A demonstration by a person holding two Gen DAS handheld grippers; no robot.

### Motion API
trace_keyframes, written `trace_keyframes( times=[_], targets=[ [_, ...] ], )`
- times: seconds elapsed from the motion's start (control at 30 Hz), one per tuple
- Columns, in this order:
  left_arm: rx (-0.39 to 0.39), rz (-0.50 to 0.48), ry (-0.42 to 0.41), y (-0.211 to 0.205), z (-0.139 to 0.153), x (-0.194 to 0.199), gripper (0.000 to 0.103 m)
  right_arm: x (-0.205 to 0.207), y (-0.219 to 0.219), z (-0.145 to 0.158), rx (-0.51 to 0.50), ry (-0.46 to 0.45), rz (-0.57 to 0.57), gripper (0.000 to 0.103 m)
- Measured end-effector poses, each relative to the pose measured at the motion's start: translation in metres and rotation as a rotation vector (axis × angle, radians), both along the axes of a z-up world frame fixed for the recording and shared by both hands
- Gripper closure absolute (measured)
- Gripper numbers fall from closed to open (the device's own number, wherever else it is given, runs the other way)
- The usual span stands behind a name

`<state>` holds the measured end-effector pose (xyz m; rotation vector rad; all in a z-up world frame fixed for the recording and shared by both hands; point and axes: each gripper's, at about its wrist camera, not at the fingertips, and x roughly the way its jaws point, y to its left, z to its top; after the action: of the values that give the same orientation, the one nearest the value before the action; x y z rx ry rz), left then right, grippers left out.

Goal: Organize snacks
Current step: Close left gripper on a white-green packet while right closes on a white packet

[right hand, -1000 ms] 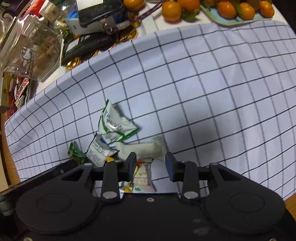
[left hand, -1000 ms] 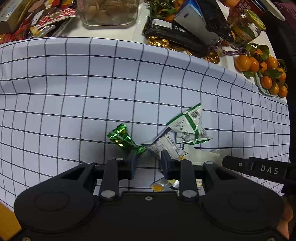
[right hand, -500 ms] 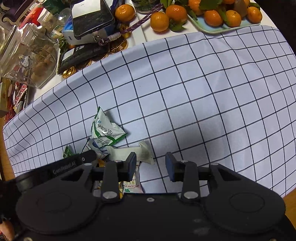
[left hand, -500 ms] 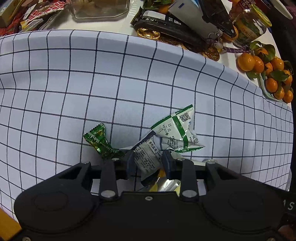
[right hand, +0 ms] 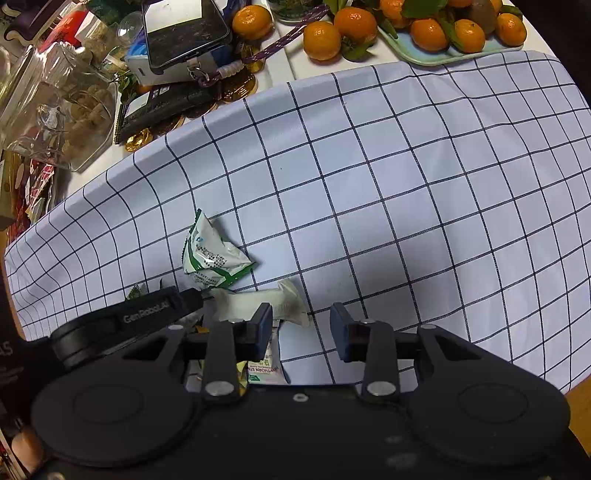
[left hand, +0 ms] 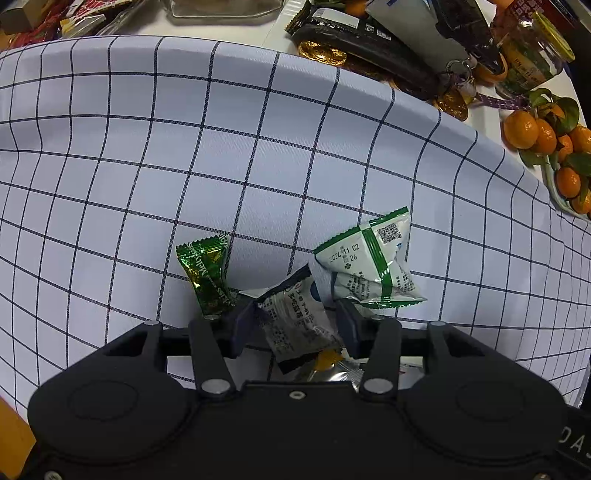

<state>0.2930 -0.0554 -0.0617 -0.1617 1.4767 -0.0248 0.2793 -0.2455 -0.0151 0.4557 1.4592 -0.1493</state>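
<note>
**A:** Silver wrapper first: has that small silver-and-dark packet changed since a second ago?

**B:** Yes. It lay ahead of the left gripper then; now it sits between the two fingers. The jaws have just been opening, and the pads stand off its sides, so nothing is gripped.

**A:** And the right gripper?

**B:** Same gap as before, jaws parted, only cloth between them. A white roll-shaped snack touches its left finger.

**A:** Count the snacks.

**B:** One green twist-wrapped candy, one white-and-green pouch, the silver packet, the white roll, and a labelled packet and a yellow-marked foil one partly hidden under the grippers. All bunched at the near edge.

**A:** Surface?

**B:** White cloth with a dark grid. Beyond it: a tray of tangerines, gold foil coins, a phone, a glass jar.
</note>
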Motion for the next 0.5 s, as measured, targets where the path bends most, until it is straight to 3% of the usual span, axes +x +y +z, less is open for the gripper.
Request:
trace_keyframes(
  times=[0.27,0.5],
  targets=[
    [-0.001,-0.018,0.01,0.0,-0.001,0.0,0.05,-0.001,-0.004,0.005,0.01,-0.014,-0.008,0.066],
    [-0.055,-0.031,-0.03,0.007,0.015,0.002,0.07,0.0,-0.006,0.003,0.02,-0.01,-0.018,0.066]
  ],
)
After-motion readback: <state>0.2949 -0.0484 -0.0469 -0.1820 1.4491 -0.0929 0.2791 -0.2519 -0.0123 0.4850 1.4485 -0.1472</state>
